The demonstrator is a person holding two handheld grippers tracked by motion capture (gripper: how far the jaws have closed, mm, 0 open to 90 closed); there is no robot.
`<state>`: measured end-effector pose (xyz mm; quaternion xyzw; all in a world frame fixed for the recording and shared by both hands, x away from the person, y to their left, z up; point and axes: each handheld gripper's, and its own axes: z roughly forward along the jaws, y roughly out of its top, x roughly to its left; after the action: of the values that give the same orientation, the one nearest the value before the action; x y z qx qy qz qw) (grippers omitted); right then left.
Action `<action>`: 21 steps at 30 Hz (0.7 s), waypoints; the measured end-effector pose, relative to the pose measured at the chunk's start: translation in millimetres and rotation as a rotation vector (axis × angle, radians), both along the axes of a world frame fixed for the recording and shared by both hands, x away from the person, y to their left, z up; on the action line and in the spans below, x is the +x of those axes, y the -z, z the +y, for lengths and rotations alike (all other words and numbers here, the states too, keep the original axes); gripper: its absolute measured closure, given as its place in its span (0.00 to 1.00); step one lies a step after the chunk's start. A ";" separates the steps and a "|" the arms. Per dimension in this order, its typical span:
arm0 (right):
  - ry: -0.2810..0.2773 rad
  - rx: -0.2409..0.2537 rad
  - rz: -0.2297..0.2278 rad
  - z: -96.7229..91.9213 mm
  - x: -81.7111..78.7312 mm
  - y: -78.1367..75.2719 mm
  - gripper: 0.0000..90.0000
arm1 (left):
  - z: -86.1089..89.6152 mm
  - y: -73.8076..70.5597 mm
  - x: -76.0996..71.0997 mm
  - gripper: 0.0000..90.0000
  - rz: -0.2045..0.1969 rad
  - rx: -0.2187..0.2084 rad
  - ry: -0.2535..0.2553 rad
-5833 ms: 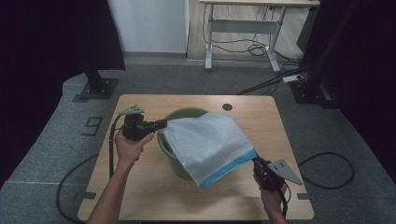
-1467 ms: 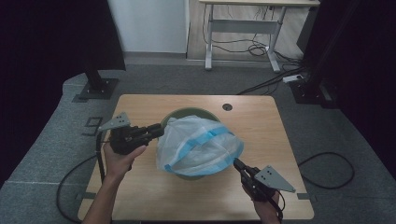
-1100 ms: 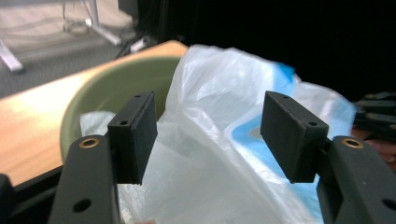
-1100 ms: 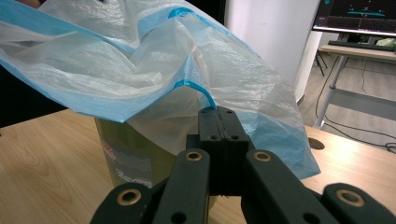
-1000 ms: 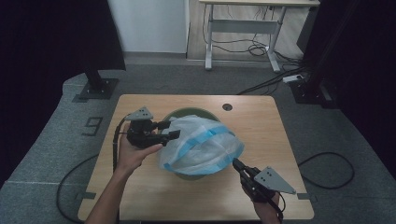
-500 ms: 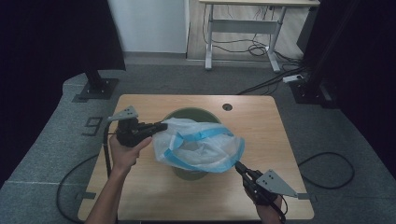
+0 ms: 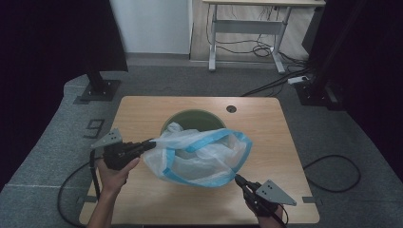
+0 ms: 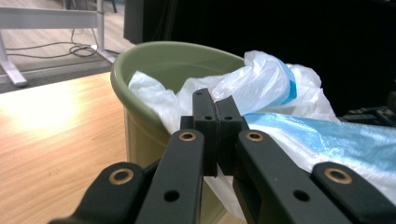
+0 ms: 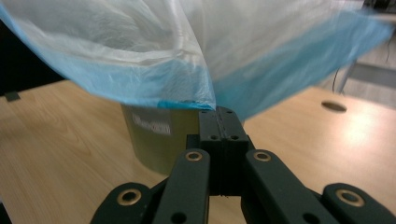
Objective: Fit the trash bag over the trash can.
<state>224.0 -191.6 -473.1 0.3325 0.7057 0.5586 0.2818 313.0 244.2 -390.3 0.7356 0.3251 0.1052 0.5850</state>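
A wooden table (image 7: 142, 114) fills the frame's middle, with a green bin (image 7: 192, 119) at its centre. Over the bin's mouth spreads a white, blue-edged plastic bag (image 7: 199, 154). The left gripper (image 7: 151, 144) at centre left and the right gripper (image 7: 237, 179) at lower right are each clamped on its rim.

A wooden table (image 7: 142, 114) carries one green bin (image 7: 192, 119) upright.
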 end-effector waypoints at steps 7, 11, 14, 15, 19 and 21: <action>0.030 -0.012 0.078 -0.5 20.8 21.0 0.99 | 0.6 25.0 17.1 1.00 0.040 -0.002 -0.054; 0.057 -0.005 0.103 1.6 38.1 25.6 0.99 | -5.3 30.8 29.6 1.00 0.054 0.008 -0.076; 0.059 0.000 0.110 0.7 39.6 25.5 0.99 | -8.2 30.1 29.6 1.00 0.046 0.013 -0.073; 0.063 0.003 0.110 -1.6 37.5 23.8 0.98 | -8.3 29.6 28.6 1.00 0.041 0.017 -0.071; 0.111 0.019 0.069 -19.8 25.6 10.4 0.82 | -5.4 27.6 24.5 1.00 0.034 0.014 -0.070; 0.123 0.034 0.043 -30.7 18.3 0.4 0.78 | -4.7 25.8 22.0 1.00 0.030 0.015 -0.071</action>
<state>242.3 -222.3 -473.5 0.3919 0.6801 0.5449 0.2950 335.1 239.5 -416.0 0.7293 0.3589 0.1174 0.5705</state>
